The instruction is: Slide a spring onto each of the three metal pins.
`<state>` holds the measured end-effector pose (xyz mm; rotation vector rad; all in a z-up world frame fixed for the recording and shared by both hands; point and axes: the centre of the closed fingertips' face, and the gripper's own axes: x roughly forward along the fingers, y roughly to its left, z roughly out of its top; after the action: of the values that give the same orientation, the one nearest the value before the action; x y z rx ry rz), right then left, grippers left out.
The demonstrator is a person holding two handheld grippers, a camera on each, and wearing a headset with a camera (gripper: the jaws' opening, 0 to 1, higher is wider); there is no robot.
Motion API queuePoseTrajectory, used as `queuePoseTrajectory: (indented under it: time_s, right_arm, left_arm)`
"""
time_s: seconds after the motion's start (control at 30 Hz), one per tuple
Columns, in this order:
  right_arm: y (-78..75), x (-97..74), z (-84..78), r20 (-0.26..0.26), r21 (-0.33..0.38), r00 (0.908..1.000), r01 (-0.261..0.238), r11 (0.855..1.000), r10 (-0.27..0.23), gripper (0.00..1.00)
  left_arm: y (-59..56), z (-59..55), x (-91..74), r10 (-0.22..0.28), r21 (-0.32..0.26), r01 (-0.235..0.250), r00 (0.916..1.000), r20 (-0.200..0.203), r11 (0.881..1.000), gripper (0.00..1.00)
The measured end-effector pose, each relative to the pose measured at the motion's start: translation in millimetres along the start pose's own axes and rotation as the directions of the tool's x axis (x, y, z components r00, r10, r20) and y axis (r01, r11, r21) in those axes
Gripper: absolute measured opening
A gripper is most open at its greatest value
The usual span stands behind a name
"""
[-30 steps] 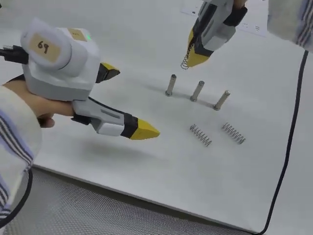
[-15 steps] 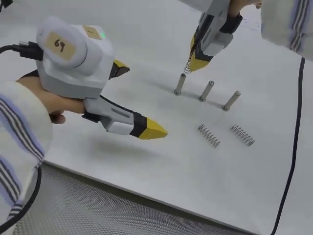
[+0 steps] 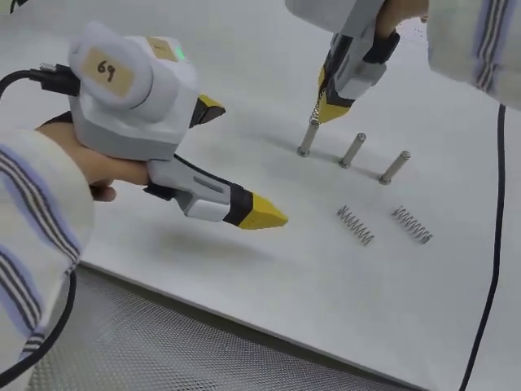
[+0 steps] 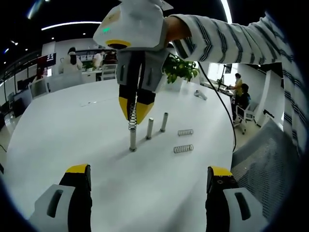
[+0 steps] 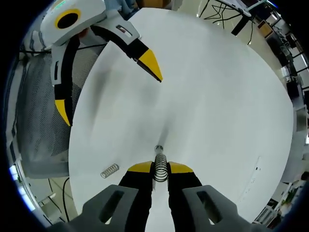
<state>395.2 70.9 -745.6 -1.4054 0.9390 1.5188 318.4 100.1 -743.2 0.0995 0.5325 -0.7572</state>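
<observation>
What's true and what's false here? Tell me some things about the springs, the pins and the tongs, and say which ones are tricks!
1. The right tongs hold a spring. True.
2. Every pin already has a spring around it. False: the held spring is just at the tip of the end pin; the middle pin and the far pin are bare.
3. Two springs lie on the table. True: one loose spring and another loose spring.
4. The left tongs are shut on a spring. False: they are open and empty.
</observation>
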Motion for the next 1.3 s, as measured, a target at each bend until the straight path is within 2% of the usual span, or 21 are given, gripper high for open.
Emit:
queuePoseTrajectory:
  time_s: [0.7, 0.93, 1.1, 1.3]
  right_arm:
    - [-3.6, 28.9, -3.8, -0.058, 0.011, 0.9982, -0.018, 1.0, 0.019, 0.08]
    - [-2.7, 34.4, -5.5, -0.055, 0.032, 0.998, -0.03, 0.999, 0.032, 0.08]
    - [-6.1, 40.9, -7.9, -0.061, 0.041, 0.9977, -0.027, 0.999, 0.029, 0.08]
    - [-7.8, 46.5, -9.3, -0.065, 0.055, 0.9973, -0.031, 0.998, 0.035, 0.08]
  left_arm:
    - [5.3, -0.4, -4.0, 0.009, -0.013, -0.009, 1.0, 0.0, 1.0, 0.98]
    - [7.7, -2.6, -5.8, 0.016, -0.017, -0.016, 0.9999, -0.005, 1.0, 0.98]
    - [6.5, -1.0, -5.9, 0.01, -0.027, -0.01, 1.0, 0.001, 1.0, 0.95]
    - [3.5, -5.7, -4.6, -0.001, -0.031, 0.0, 0.9998, -0.02, 1.0, 0.96]
